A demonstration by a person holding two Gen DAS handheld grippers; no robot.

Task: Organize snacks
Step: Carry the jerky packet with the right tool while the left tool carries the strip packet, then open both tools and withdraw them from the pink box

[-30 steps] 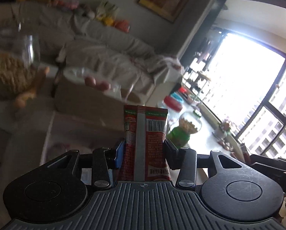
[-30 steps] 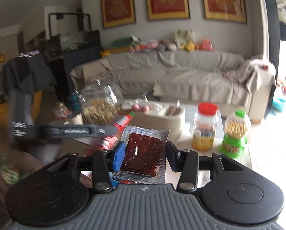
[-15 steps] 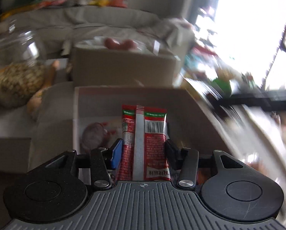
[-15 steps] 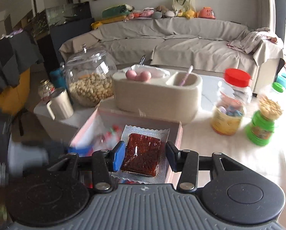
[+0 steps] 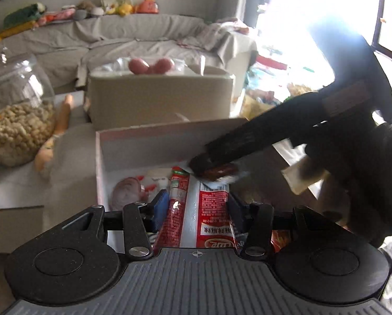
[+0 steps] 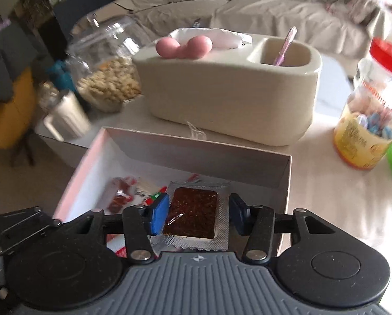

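The red-and-white foil snack sachet [image 5: 196, 210] lies between the pads of my left tool [image 5: 197, 210], its long axis running from six toward twelve o'clock, top end inside the open white cardboard box with the pinkish rim [image 5: 167, 131]. The jaws of that tool are opening; a sliver of daylight shows beside the blue pad on the left, so I judge the sachet released or very nearly so, hanging just over the box floor. At about one o'clock from its top end sits the dark brown pressed-fruit slab in its clear, silver-edged blister pack [image 6: 196, 215], which my right tool [image 6: 198, 215] brings in from the three o'clock side. Those jaws are opening too, and the pack lies between them with a gap at each pad, so it is let go rather than pinched. Its long axis also runs six to twelve.

What matters next, I think, is that both packets sit nearly parallel over the near half of the box, the right one overlapping the left one's top end. Other wrapped red snacks [image 6: 122, 191] lie at ten o'clock on the box floor. Beyond the far wall, at twelve, the cream two-compartment holder [image 6: 230, 89] stands on the pale surface [image 6: 327, 204].
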